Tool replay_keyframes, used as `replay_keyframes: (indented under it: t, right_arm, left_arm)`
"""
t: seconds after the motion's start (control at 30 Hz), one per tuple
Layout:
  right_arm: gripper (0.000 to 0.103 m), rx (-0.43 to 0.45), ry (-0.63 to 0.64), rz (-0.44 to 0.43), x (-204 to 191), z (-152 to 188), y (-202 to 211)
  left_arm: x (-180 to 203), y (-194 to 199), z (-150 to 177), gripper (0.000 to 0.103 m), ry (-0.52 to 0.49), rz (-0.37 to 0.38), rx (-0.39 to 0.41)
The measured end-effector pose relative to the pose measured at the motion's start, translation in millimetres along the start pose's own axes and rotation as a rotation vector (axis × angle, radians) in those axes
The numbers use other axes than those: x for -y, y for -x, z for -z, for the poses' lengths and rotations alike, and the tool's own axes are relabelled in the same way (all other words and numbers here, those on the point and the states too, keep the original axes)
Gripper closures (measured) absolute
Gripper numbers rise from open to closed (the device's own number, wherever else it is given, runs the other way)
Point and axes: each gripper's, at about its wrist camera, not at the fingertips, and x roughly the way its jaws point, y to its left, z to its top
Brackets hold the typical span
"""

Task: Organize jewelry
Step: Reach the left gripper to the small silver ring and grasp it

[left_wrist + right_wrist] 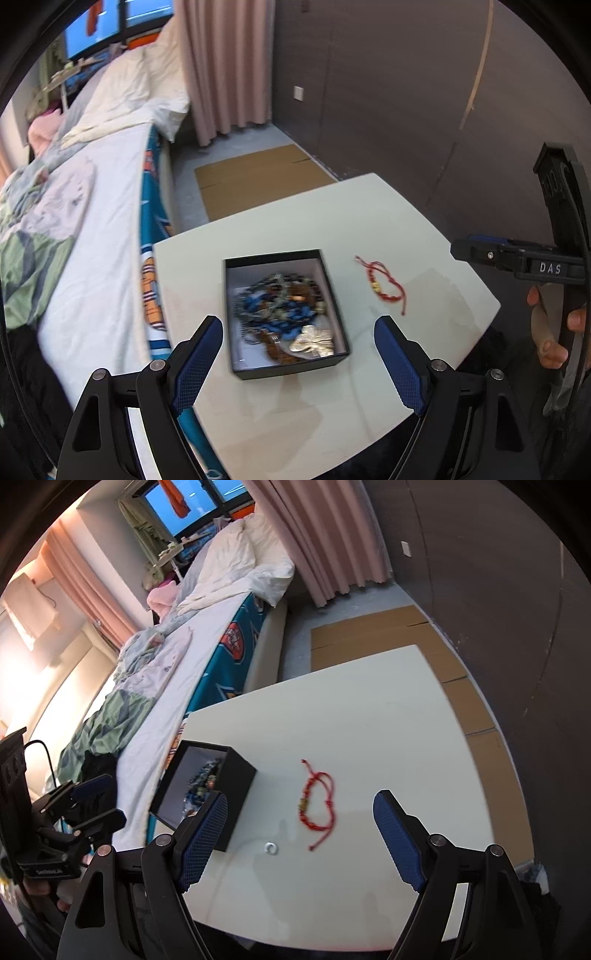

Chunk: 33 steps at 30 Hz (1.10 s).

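A black open box [334,363] sits on the white table [388,229] and holds a tangle of blue and dark beaded jewelry [277,302] with a gold flower piece [314,339]. A red cord bracelet [384,284] lies on the table right of the box. My left gripper [299,328] is open above the box's near side. In the right wrist view the box [236,790] is at the left, the red bracelet [319,805] lies ahead, and a small silver ring [270,847] lies near it. My right gripper [301,805] is open above the bracelet, empty.
A bed [92,206] with rumpled bedding runs along the table's left side. Flattened cardboard [258,177] lies on the floor beyond the table. A dark wall [424,92] and pink curtain [221,66] stand behind. The right gripper's body [535,262] shows at the left view's right edge.
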Motion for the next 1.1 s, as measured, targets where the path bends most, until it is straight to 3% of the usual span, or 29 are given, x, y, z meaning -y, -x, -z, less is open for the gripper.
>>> replay_keyframes:
  t: [0.43, 0.8, 1.1]
  right_arm:
    - [0.021, 0.019, -0.012, 0.028, 35.3, 11.1, 23.7]
    - [0.021, 0.019, -0.022, 0.067, 65.5, 21.6, 37.4]
    - [0.021, 0.021, -0.044, 0.067, 82.8, 27.1, 44.8]
  left_arm:
    - [57.8, -27.3, 8.0, 0.019, -0.052, 0.053, -0.037]
    - [90.2, -68.3, 23.0, 0.060, -0.130, 0.063, -0.150]
    - [95.3, -105.4, 24.4, 0.068, -0.137, 0.022, -0.233]
